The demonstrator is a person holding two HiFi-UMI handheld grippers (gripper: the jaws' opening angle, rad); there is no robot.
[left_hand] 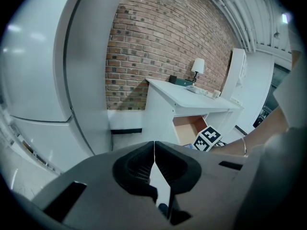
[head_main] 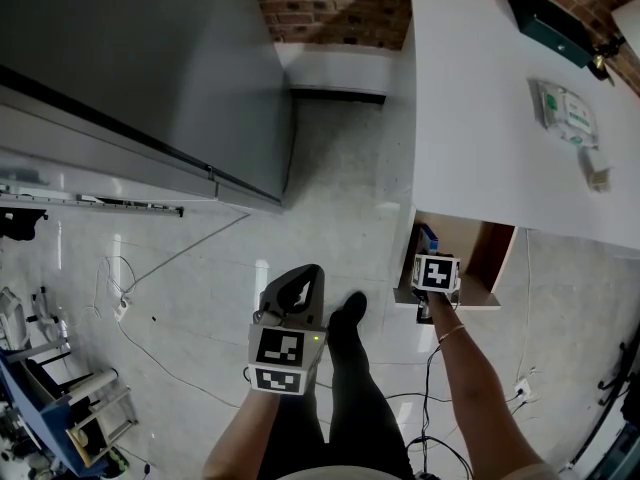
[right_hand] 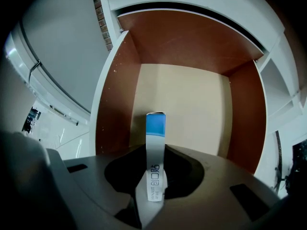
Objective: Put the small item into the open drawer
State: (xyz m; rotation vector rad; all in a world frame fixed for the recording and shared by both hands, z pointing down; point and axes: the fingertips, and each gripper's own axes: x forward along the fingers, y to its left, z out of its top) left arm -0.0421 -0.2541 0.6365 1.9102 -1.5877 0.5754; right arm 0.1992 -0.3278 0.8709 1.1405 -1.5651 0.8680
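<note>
**Clerk:** Entry one, your right gripper [right_hand: 156, 150]. Condition?

**Checker:** Both jaws are clamped on a small box [right_hand: 155, 128], one against each narrow side. The box is white with a blue far end and dark print near the jaws. It stands lengthwise along the jaws and juts past their tips at the centre of the right gripper view.

**Clerk:** Location of the box?

**Checker:** You hold it over the open drawer [right_hand: 115, 104], pointing steeply down. The drawer has brown side walls and a pale floor, which fill the frame behind the box. The box is clear of the floor, and nothing else lies in the part of the drawer that shows. In the head view the drawer sits at centre right, pulled out from under a white desk [head_main: 480, 98].

**Clerk:** Entry two, your left gripper [left_hand: 154, 150].

**Checker:** Its tips are pressed together with nothing between them. It hangs low and centre in the head view, well apart from the drawer, above a pale floor [head_main: 340, 168].

**Clerk:** Sundries?

**Checker:**
- A dark green case [head_main: 550, 23] is at the upper right of the desk.
- A brick wall [head_main: 340, 3] runs along the top edge.
- A grey cabinet [head_main: 130, 68] is at the upper left.
- Loose cables [head_main: 160, 268] lie at the left.
- A dark shoe [head_main: 348, 318] is beside your left gripper.
</note>
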